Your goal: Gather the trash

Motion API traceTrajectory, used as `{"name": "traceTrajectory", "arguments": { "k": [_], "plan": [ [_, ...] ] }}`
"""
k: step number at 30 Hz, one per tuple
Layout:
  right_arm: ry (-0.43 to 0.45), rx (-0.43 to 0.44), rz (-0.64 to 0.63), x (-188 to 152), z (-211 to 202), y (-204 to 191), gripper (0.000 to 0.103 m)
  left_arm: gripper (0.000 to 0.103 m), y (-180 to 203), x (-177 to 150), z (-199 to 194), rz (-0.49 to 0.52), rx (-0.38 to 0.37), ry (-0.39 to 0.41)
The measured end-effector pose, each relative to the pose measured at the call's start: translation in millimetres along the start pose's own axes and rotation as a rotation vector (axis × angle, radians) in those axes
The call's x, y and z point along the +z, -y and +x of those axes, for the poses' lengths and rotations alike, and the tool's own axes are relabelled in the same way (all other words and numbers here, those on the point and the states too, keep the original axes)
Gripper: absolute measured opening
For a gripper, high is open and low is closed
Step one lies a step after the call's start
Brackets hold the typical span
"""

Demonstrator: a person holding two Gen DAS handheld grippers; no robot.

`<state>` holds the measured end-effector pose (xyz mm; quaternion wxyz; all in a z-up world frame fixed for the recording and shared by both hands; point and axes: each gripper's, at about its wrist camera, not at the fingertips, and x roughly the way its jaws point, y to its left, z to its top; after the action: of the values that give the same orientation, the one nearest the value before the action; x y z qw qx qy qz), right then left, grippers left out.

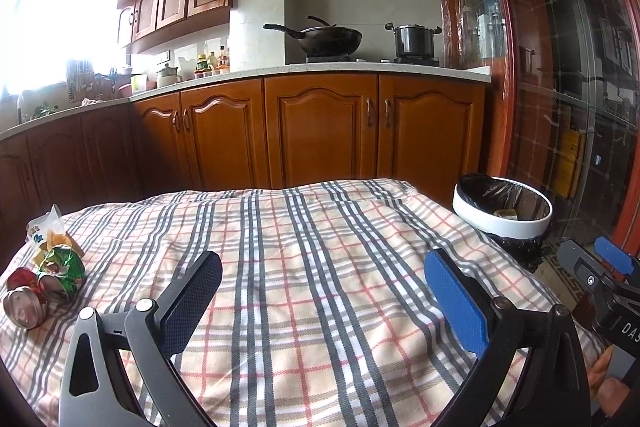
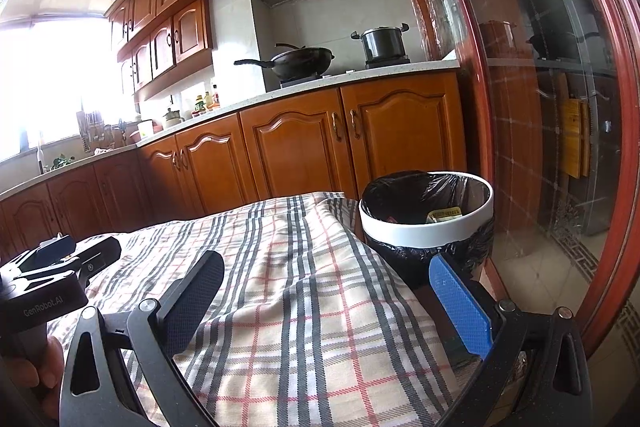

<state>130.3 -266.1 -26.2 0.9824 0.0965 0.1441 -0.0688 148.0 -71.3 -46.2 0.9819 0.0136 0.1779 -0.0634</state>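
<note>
Beside the table, the bin (image 2: 426, 223) holds a yellow wrapper (image 2: 444, 214); both claws gape empty.

Woven plaid cloth (image 1: 320, 267), matt; crushed shiny metal cans (image 1: 24, 303); glossy white plastic bin (image 2: 424, 227) with crinkled black liner; varnished wood cabinets (image 1: 320, 131).

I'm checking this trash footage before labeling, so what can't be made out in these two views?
- Trash bin contents: both views, rim and black liner hide all but a yellowish scrap.
- Trash pile: left wrist view only, wrapper print too small to read; outside the right wrist view.
- Window: blown out by glare.
- Both hand-held grippers open, empty.
</note>
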Motion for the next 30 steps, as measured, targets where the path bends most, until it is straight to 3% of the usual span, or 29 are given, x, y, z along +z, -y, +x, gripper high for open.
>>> {"name": "traceTrajectory", "arguments": {
  "k": [30],
  "plan": [
    [-0.006,0.018,-0.001,4.3,2.0,-4.3,0.103,0.102,-3.6,0.6,4.6,0.012,-0.013,-0.007]
  ]
}}
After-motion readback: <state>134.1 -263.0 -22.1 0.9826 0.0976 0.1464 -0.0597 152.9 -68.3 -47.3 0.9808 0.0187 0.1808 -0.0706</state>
